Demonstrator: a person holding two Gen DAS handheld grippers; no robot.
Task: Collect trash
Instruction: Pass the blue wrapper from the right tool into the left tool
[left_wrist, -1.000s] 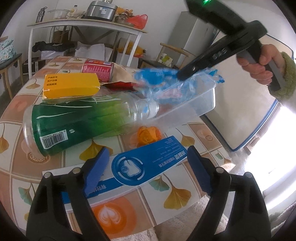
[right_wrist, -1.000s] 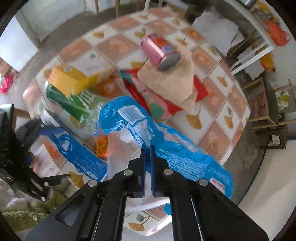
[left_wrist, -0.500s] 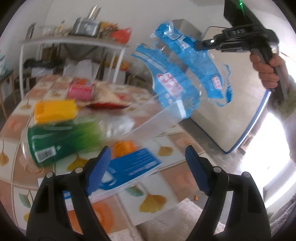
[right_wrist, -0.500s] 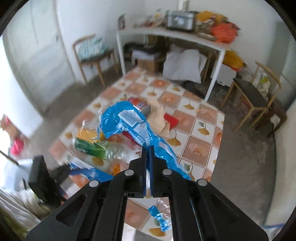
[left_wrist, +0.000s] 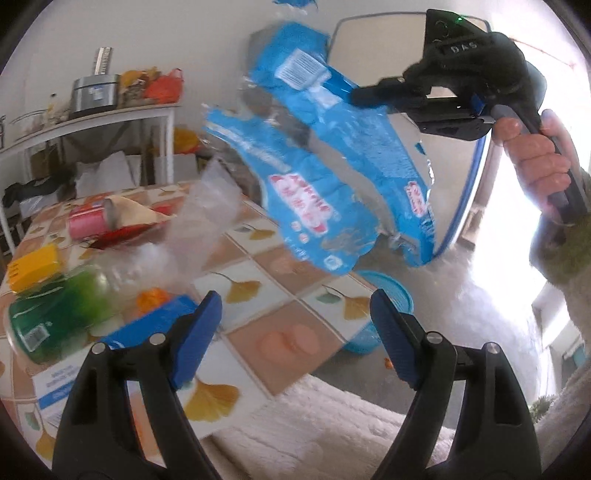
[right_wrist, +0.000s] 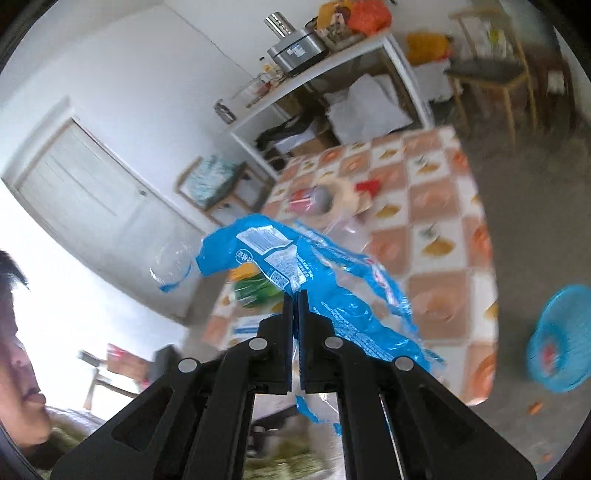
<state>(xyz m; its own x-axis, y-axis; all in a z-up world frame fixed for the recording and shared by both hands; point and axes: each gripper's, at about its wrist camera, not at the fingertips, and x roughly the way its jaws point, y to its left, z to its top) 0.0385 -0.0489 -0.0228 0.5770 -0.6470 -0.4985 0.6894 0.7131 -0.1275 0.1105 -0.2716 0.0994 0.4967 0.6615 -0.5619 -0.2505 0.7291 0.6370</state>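
Your right gripper (right_wrist: 293, 295) has its jaws pinching the crumpled blue plastic wrapper (right_wrist: 332, 291), which hangs in the air above the tiled table (right_wrist: 443, 236). Your left gripper (left_wrist: 295, 328) holds its jaws spread wide with nothing between them. Beyond the left jaws lie a green plastic bottle (left_wrist: 55, 317), a yellow carton (left_wrist: 33, 264) and a pink can (left_wrist: 86, 223). A blue plastic basket (right_wrist: 557, 336) stands on the floor, right of the right jaws.
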